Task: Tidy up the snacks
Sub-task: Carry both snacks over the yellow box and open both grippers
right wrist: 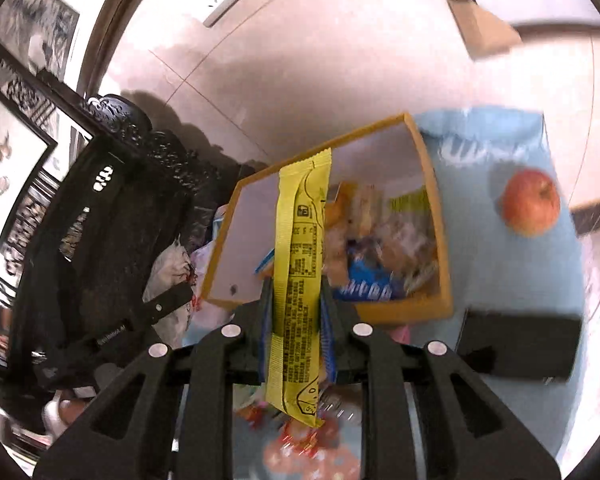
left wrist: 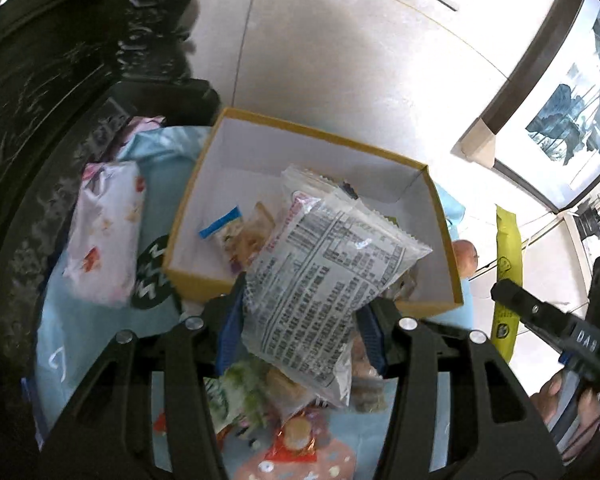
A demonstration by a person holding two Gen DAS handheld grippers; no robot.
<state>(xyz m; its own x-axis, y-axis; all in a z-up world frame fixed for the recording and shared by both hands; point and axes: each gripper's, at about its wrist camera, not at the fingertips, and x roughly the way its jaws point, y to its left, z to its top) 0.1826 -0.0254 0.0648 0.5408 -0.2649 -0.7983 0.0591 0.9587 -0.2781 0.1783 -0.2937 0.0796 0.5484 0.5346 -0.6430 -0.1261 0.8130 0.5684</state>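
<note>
A yellow-rimmed cardboard box [left wrist: 440, 216] with a white inside stands on a light blue cloth and holds several snack packets. My left gripper [left wrist: 300, 312] is shut on a clear snack packet with black print [left wrist: 324, 268], held over the box's near edge. My right gripper [right wrist: 296, 308] is shut on a long yellow snack bar [right wrist: 300, 256], held upright over the box [right wrist: 432, 208]. The yellow bar [left wrist: 507, 264] and the right gripper [left wrist: 540, 312] also show at the right of the left wrist view.
A white patterned packet [left wrist: 108, 232] lies left of the box. Loose snacks [left wrist: 292, 436] lie on the cloth in front of it. A red apple [right wrist: 531, 202] and a black flat object [right wrist: 520, 344] sit right of the box. A dark carved chair [right wrist: 100, 208] stands at left.
</note>
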